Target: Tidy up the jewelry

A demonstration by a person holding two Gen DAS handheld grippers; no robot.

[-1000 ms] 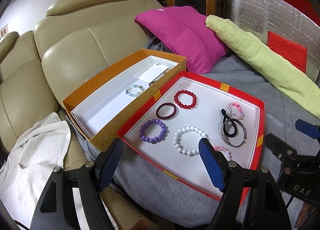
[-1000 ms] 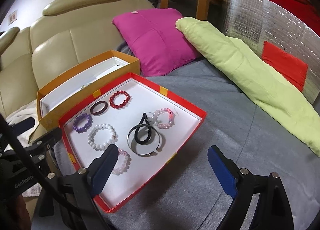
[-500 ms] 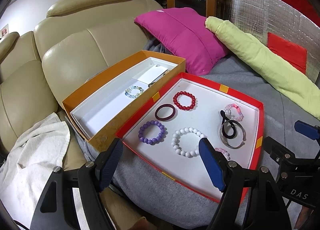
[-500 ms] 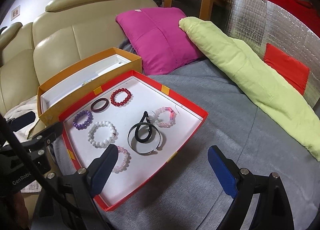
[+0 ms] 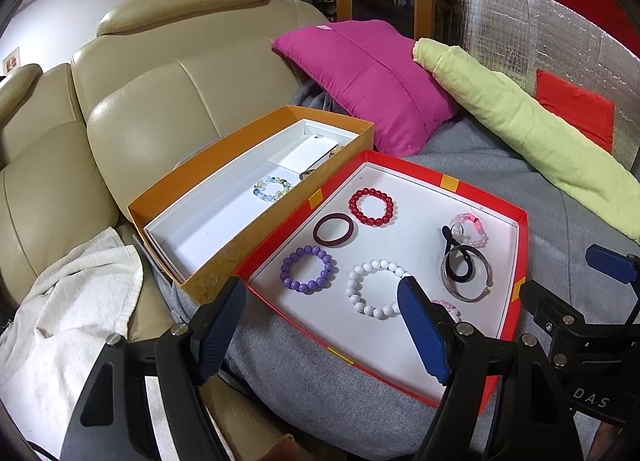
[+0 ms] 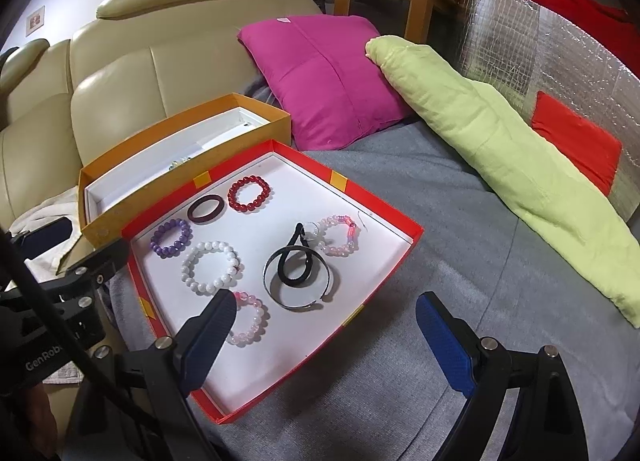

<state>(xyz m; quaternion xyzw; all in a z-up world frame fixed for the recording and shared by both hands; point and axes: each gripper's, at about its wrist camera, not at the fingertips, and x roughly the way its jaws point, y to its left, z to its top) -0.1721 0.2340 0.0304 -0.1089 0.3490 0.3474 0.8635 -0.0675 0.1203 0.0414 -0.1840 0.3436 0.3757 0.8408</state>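
A red tray (image 5: 520, 245) (image 6: 400, 257) on the grey blanket holds several bracelets: red beads (image 5: 371, 207) (image 6: 248, 194), a dark maroon band (image 5: 333, 229), purple beads (image 5: 307, 268) (image 6: 171, 238), white beads (image 5: 374, 293) (image 6: 211, 267), a metal bangle with a black hair tie (image 5: 466, 273) (image 6: 296, 277), and two pink bead bracelets (image 6: 339, 235) (image 6: 248, 319). An orange box (image 5: 224, 257) (image 6: 120, 217) beside it holds a pale bead bracelet (image 5: 272, 188). My left gripper (image 5: 320, 333) is open and empty at the tray's near edge. My right gripper (image 6: 324, 337) is open and empty over the tray's near corner.
A beige leather sofa (image 5: 132, 101) stands behind the boxes, with a white towel (image 5: 68, 313) at the left. A magenta cushion (image 5: 368, 81) and a lime green roll (image 5: 532, 141) lie behind the tray. A silver foil panel (image 6: 560, 53) rises at the right.
Both grippers have drawn back and up slightly, so the tray sits a little farther away in both views. Nothing was picked up.
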